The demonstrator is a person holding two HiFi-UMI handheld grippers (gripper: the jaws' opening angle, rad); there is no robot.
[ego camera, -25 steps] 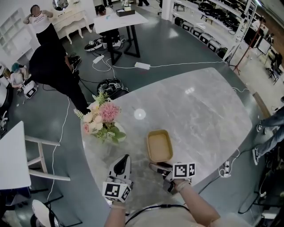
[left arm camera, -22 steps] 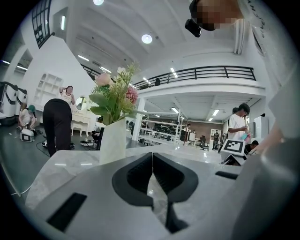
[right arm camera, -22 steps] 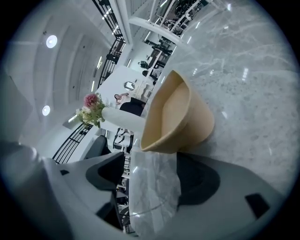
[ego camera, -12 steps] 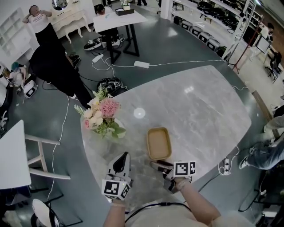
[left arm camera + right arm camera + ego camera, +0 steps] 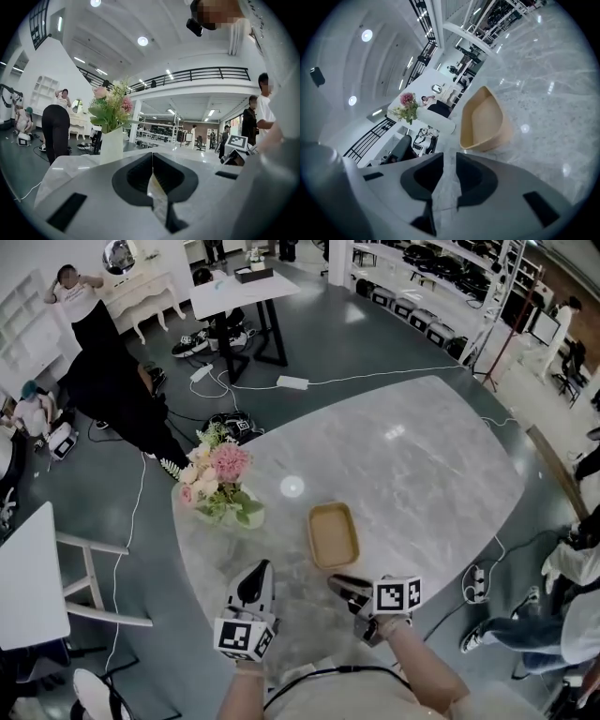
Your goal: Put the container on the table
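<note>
Container (image 5: pixel 334 534) rests on table (image 5: pixel 422 474) (right tongs (image 5: pixel 339 584) just closing, empty).

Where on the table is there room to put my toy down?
The whole far half of the table, beyond the container, is bare, and so is the stretch to the container's right. The tightest spot is the near left, between the flowers and the container.

Tan container (image 5: pixel 334 534) upright on desk (image 5: pixel 422 465), flowers (image 5: pixel 217 479) near. Right gripper (image 5: pixel 342 583) just beside it, apart, jaws just closing, nothing between.
</note>
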